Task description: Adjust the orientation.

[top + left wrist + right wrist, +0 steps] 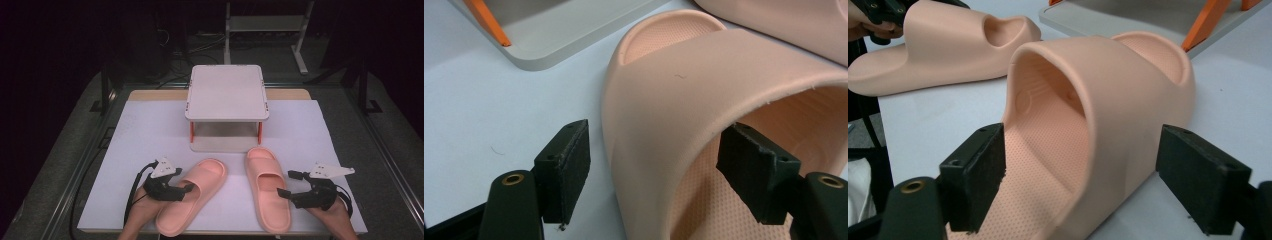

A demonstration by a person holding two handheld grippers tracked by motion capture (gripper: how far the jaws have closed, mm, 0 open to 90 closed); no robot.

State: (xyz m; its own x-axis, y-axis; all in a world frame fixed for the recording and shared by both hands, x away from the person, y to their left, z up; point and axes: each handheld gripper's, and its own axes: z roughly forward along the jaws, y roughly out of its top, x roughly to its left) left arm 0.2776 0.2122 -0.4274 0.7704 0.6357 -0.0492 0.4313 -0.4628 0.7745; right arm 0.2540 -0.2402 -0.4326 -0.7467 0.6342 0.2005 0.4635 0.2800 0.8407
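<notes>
Tongs first — the left tongs (191,187) stand apart around the strap edge of the left pink slipper (192,195), and the right tongs (284,184) gape astride the right pink slipper (267,192). Both slippers lie on the white counter (150,145) — the little grey shelf (226,92) stands behind.

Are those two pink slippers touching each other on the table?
Apart. The high view shows a strip of white table cover between the left slipper and the right slipper along their whole length.
</notes>
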